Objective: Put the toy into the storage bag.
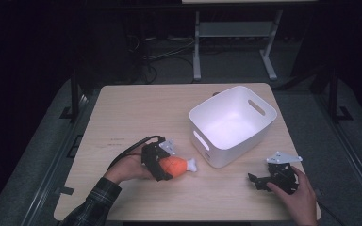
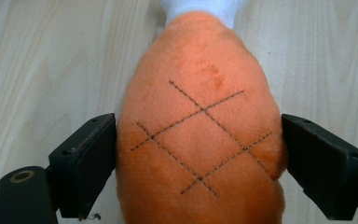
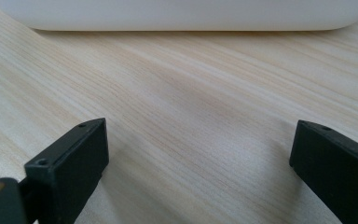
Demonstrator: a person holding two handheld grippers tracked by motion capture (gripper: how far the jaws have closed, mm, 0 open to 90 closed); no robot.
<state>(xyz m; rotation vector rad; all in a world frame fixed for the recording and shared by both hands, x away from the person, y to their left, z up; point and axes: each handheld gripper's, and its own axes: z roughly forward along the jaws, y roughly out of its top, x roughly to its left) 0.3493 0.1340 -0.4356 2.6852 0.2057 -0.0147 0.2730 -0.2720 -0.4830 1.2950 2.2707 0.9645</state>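
Note:
An orange plush drumstick (image 1: 175,165) with a white bone end lies on the wooden table (image 1: 136,113), just left of a white bin (image 1: 227,149). My left gripper (image 1: 166,166) has its two black jaws pressed against both sides of the toy's thick end. In the left gripper view the drumstick (image 2: 200,116), stitched with a dark cross pattern, spans the gap of the gripper (image 2: 199,156). My right gripper (image 1: 258,181) rests at the table's front right, held by a hand. Its jaws (image 3: 198,158) stand wide apart over bare wood, with the bin's wall (image 3: 186,14) ahead.
The bin has handle slots and looks empty inside. The table's near edge runs close below both hands. Dark floor, cables and a metal stand leg (image 1: 197,47) lie beyond the far edge.

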